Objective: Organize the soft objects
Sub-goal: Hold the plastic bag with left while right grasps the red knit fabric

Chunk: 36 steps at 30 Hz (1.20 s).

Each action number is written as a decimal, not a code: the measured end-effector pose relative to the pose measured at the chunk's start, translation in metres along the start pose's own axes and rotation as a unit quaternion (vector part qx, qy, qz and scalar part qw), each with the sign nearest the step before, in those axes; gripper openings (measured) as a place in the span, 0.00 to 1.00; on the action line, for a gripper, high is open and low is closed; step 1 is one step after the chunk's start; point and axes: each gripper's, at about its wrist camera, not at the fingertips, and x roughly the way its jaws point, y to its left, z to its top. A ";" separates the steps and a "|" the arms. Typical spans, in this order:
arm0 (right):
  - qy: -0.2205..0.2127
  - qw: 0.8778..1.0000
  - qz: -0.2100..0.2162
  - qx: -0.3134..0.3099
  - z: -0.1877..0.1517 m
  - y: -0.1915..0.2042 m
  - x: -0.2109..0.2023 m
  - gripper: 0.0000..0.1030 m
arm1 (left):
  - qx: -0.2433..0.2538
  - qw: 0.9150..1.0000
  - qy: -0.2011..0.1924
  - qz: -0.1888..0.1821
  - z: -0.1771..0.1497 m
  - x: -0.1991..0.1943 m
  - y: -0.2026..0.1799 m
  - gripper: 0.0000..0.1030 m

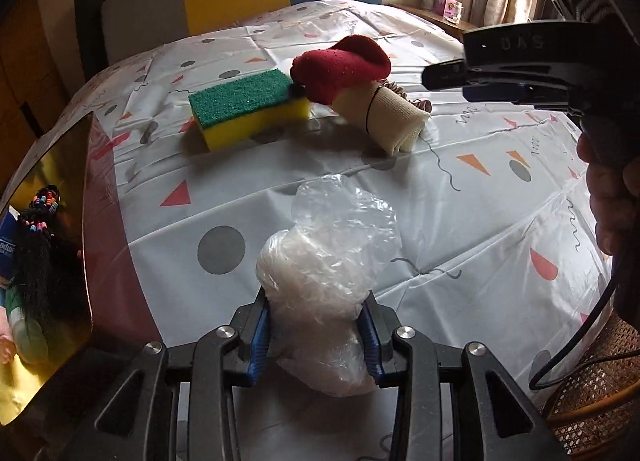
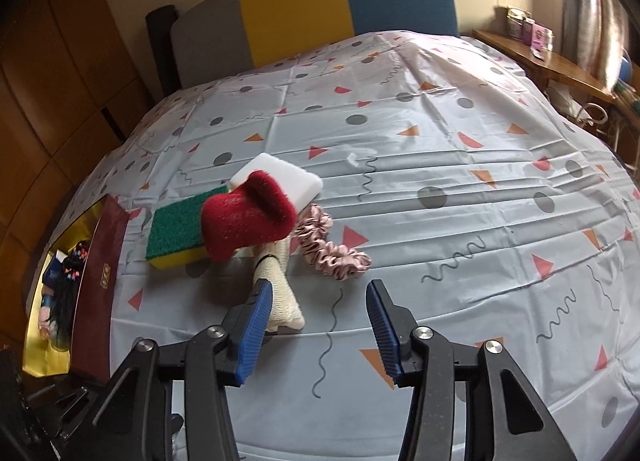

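Blue finger pads (image 1: 260, 341) of the left gripper (image 1: 316, 335) press on both sides of a crumpled clear plastic bag (image 1: 328, 261), pinching it firmly just above the patterned tablecloth (image 1: 480, 221).

Positions below are given relative to the green-and-yellow sponge (image 1: 248, 107):
- Left of the sponge, at the table edge, sits an open box (image 1: 60, 261) with a gold lining and dark red wall, containing a dark-haired doll (image 1: 36, 261).
- Touching the sponge's right end is a red sock (image 1: 340, 71).
- Beyond it lies a white foam block (image 2: 280, 177).
- Right of the sponge, under the sock, lies a rolled cream cloth (image 1: 384, 117) bound by a thin black band.
- Further right lie pink scrunchies (image 2: 328, 249).

The right gripper (image 2: 318, 311) hovers with its fingers spread wide and empty, the left pad just in front of the cream cloth.
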 end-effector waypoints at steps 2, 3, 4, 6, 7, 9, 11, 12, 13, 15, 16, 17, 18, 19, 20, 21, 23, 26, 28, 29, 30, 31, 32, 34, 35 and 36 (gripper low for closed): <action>0.002 1.000 0.021 0.002 -0.001 0.003 0.002 0.52 | -0.001 1.000 -0.003 -0.001 -0.001 0.000 0.001 0.37; 0.002 1.000 0.025 0.003 -0.001 0.004 0.004 0.57 | -0.001 1.000 -0.006 -0.002 -0.002 0.000 0.001 0.37; -0.001 1.000 0.024 0.002 -0.001 0.006 0.005 0.68 | 0.002 1.000 -0.010 0.000 -0.004 0.000 0.000 0.37; -0.007 1.000 0.028 -0.005 -0.001 0.011 0.005 0.73 | 0.002 1.000 -0.013 0.000 -0.005 -0.001 -0.001 0.37; -0.009 0.999 0.030 -0.013 0.001 0.015 0.005 0.74 | -0.002 1.000 -0.013 -0.004 -0.005 -0.001 0.000 0.37; -0.016 0.999 0.026 -0.022 0.008 0.020 0.005 0.80 | -0.005 1.000 -0.013 -0.011 -0.005 0.000 0.002 0.37; -0.026 0.999 0.027 -0.034 0.020 0.026 0.006 0.88 | -0.006 1.000 -0.016 -0.014 -0.006 0.000 0.003 0.37; -0.026 0.998 0.029 -0.041 0.025 0.029 0.007 0.90 | -0.007 1.000 -0.018 -0.015 -0.007 -0.001 0.004 0.37; -0.024 0.998 0.031 -0.054 0.032 0.035 0.010 0.90 | -0.008 1.000 -0.020 -0.015 -0.007 -0.001 0.004 0.37; -0.021 0.996 0.021 -0.086 0.043 0.048 0.017 0.92 | -0.009 1.000 -0.021 -0.016 -0.007 -0.001 0.004 0.37; -0.019 0.995 0.016 -0.102 0.047 0.053 0.021 0.94 | -0.011 1.000 -0.021 -0.018 -0.007 -0.001 0.004 0.37; -0.012 0.992 0.009 -0.124 0.053 0.061 0.028 0.95 | -0.013 1.000 -0.021 -0.019 -0.007 -0.001 0.005 0.37; -0.006 0.990 0.004 -0.141 0.056 0.066 0.034 0.95 | -0.015 0.999 -0.022 -0.021 -0.007 -0.001 0.005 0.37; 0.001 0.988 0.001 -0.154 0.058 0.070 0.040 0.95 | -0.015 0.999 -0.023 -0.022 -0.008 -0.001 0.006 0.37; 0.011 0.985 -0.004 -0.172 0.060 0.076 0.048 0.95 | -0.017 0.999 -0.023 -0.023 -0.008 -0.002 0.007 0.37; 0.018 0.983 -0.011 -0.183 0.060 0.080 0.055 0.95 | -0.018 0.999 -0.024 -0.023 -0.008 -0.002 0.007 0.37; 0.035 0.977 -0.022 -0.207 0.058 0.085 0.070 0.86 | -0.019 0.999 -0.024 -0.024 -0.008 -0.002 0.007 0.37; 0.053 0.971 -0.044 -0.230 0.053 0.086 0.082 0.48 | -0.024 0.999 -0.024 -0.027 -0.008 -0.002 0.008 0.37; 0.037 0.976 -0.028 -0.213 0.053 0.082 0.072 0.37 | -0.025 0.999 -0.025 -0.029 -0.008 -0.002 0.008 0.37; 0.025 0.977 -0.028 -0.212 0.053 0.081 0.063 0.37 | -0.025 0.999 -0.026 -0.029 -0.009 -0.002 0.008 0.37; 0.013 0.977 -0.029 -0.211 0.052 0.080 0.054 0.37 | -0.024 0.999 -0.026 -0.028 -0.009 -0.002 0.008 0.37; 0.004 0.978 -0.026 -0.206 0.051 0.078 0.045 0.37 | -0.023 0.999 -0.026 -0.027 -0.009 -0.002 0.008 0.37; -0.004 0.980 -0.018 -0.198 0.050 0.077 0.034 0.37 | -0.024 0.999 -0.027 -0.027 -0.009 -0.002 0.009 0.37; -0.016 0.983 0.000 -0.185 0.045 0.076 0.015 0.37 | -0.025 0.999 -0.027 -0.026 -0.009 -0.002 0.008 0.37; -0.014 0.984 0.017 -0.177 0.040 0.074 0.006 0.37 | -0.024 0.999 -0.027 -0.025 -0.009 -0.002 0.008 0.37; -0.005 0.985 0.034 -0.168 0.033 0.072 -0.001 0.37 | -0.024 0.999 -0.028 -0.024 -0.009 -0.002 0.007 0.37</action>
